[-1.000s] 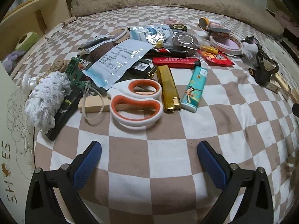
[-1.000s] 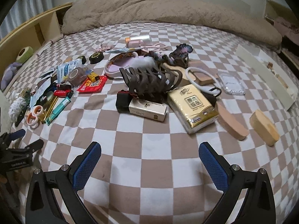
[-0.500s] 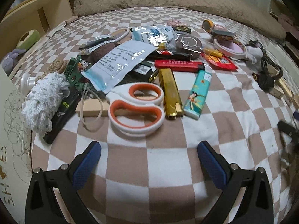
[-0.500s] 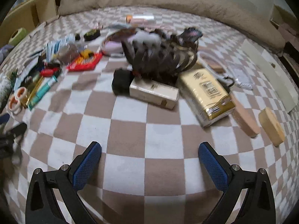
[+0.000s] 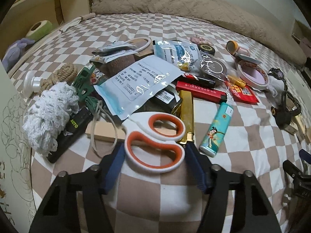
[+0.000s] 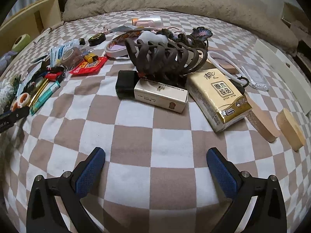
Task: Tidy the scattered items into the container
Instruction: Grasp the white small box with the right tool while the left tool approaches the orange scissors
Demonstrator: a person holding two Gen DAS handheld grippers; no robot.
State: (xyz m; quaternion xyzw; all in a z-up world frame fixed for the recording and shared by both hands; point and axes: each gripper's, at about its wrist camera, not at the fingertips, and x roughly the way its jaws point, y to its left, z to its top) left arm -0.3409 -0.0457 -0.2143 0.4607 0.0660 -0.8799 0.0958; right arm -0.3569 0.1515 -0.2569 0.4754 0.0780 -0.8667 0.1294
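Note:
White scissors with orange handle rings [image 5: 155,141] lie on the checkered bedspread among scattered items. My left gripper [image 5: 155,163] has its blue pads on either side of the near handle loop, closed in against it. A gold lighter [image 5: 187,114] and a teal lighter [image 5: 216,129] lie just right of the scissors. My right gripper [image 6: 155,171] is open and empty over bare bedspread, in front of a white box [image 6: 161,97], a dark claw hair clip [image 6: 165,58] and a gold tissue pack [image 6: 219,97].
A cream box wall marked "SHOES" [image 5: 11,145] stands at the left edge. Packets [image 5: 140,81], tape rolls [image 5: 252,73], a red lighter [image 5: 200,92] and white lace [image 5: 48,114] crowd the pile. Wooden blocks [image 6: 290,129] lie right. A beige duvet [image 6: 175,2] lies behind.
My left gripper has moved forward to the scissors and its jaws have narrowed from wide open onto the handle loop. My right gripper has moved closer to the box and tissue pack, still open.

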